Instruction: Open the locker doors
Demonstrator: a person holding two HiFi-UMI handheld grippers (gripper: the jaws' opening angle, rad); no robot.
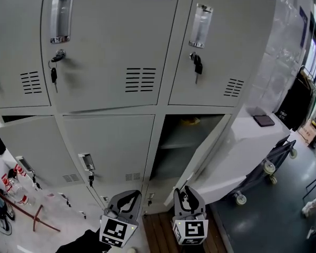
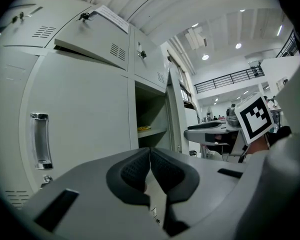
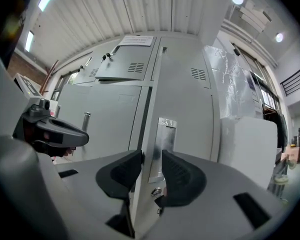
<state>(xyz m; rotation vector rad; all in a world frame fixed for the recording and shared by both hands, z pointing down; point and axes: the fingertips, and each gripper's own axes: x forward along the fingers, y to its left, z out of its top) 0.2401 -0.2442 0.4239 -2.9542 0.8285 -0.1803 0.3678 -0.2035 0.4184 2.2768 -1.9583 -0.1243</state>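
A person is working the bottom row of a grey locker bank, with the right gripper [image 3: 151, 171] clamping its pads on the free edge of the bottom-right door [image 1: 208, 152], just at the handle [image 3: 166, 134]. The left gripper [image 2: 150, 171] is hanging beside it with its jaws pressed together on nothing, facing the closed middle door [image 1: 110, 146]. The bottom-right door is standing well out from its compartment [image 1: 184, 141] at the bank's lower right corner. Its long axis is running upright and its hinge side is sitting on the compartment's right edge. Its free edge is pointing out of the bank toward the person, and its handle face is turning toward a white cart [image 1: 253, 146] parked just beside the bank's right side. The likeliest trouble from here is that the pinch is biting only on a thin sheet-metal edge. A pull across the pads rather than along the door's arc could let the edge slide out and leave the door short of fully open. The cart looks like it is sitting in the door's path, so a hard push could knock the door against it. The lock [image 3: 155, 190] below the handle is also sitting close to the jaws and could snag if the grip slides down.
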